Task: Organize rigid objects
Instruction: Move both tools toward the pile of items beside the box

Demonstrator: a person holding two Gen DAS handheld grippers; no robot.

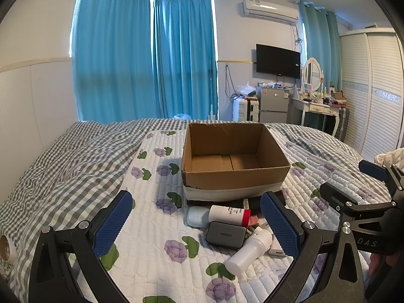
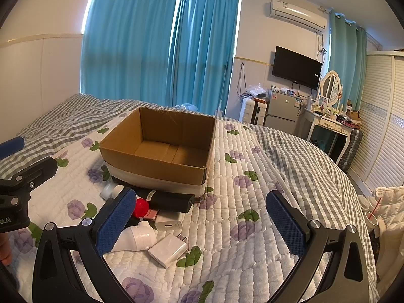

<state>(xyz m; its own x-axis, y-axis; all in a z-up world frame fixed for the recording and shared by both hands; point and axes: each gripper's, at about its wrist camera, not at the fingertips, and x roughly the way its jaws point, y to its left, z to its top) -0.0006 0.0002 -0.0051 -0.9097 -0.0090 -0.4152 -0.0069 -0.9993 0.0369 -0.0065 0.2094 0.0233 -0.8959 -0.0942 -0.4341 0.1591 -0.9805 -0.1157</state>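
Reading perhaps "UGREEN": grey charger (image 1: pixel 225 234)

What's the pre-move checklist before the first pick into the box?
1. Cardboard box open and nothing seen inside: ok.
2. Left gripper open, fingers holding nothing: ok.
3. Right gripper open, holding nothing: ok.
4. Items reachable: the pile lies on the quilt just in front of the box: ok.
5. Clean single grasp: grey charger, white bottle and red-capped tube crowd together, touching or overlapping: not ok.
6. White plug adapter lies at the pile's edge with open quilt beside it, the easiest first pick: ok.
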